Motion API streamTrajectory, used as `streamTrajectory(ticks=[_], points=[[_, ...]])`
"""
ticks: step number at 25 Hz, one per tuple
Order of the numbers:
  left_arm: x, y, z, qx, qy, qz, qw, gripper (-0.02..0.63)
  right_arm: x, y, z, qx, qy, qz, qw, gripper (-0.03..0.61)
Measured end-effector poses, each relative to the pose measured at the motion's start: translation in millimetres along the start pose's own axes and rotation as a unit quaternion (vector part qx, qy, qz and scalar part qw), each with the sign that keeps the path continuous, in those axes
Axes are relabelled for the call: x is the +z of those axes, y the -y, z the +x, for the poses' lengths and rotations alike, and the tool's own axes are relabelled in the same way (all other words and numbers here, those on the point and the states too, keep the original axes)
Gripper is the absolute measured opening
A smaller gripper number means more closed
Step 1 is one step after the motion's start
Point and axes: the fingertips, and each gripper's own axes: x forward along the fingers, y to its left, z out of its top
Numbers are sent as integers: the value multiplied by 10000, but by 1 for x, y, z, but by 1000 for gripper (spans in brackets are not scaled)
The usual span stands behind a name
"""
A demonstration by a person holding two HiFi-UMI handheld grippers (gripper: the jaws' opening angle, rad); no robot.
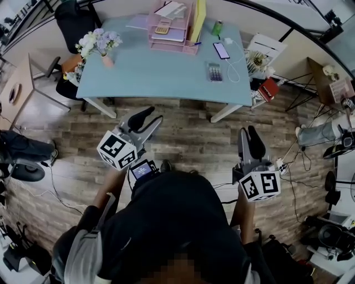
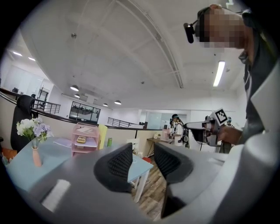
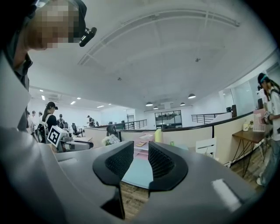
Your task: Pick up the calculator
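A grey calculator (image 1: 214,71) with dark keys lies flat on the right part of the light blue desk (image 1: 161,77), beside a white cable. A second, yellowish calculator (image 1: 162,29) (image 2: 81,139) rests in the pink paper rack (image 1: 172,30). Both grippers hover over the wooden floor, well short of the desk and pointing level at it. My left gripper (image 1: 146,120) (image 2: 143,159) is open with nothing between its jaws. My right gripper (image 1: 250,136) (image 3: 141,159) shows a narrower gap, also with nothing in it.
On the desk stand a vase of flowers (image 1: 100,43) at the left, a phone (image 1: 221,50) on its cable, a green bottle (image 1: 217,28) and a yellow folder (image 1: 198,16). A black chair (image 1: 75,22) stands behind the desk. Boxes and cables lie at the right.
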Motion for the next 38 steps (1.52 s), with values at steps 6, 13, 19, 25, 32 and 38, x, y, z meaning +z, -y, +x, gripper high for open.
streamTrajectory(ticks=[6,13,19,25,32,38], points=[[1,-10,3,-119,25,-6,9999,204,-2,-2,7,-151,-88,0,9998,84],[-5,-14,18,-112,-101,-38,9999,206,-6,9,23,-57,-123,97,9999,84],[2,-17,36,169,-157,19,9997,206,-2,31,50,268,-78,179,9994,84],[7,-11,55,429,-212,87,9988,206,-2,59,68,571,-95,247,9980,84],[7,0,81,760,-257,59,9968,206,-2,91,87,929,-118,326,9951,85],[6,8,103,1057,-238,48,9941,206,-5,120,101,1246,-121,371,9914,84]])
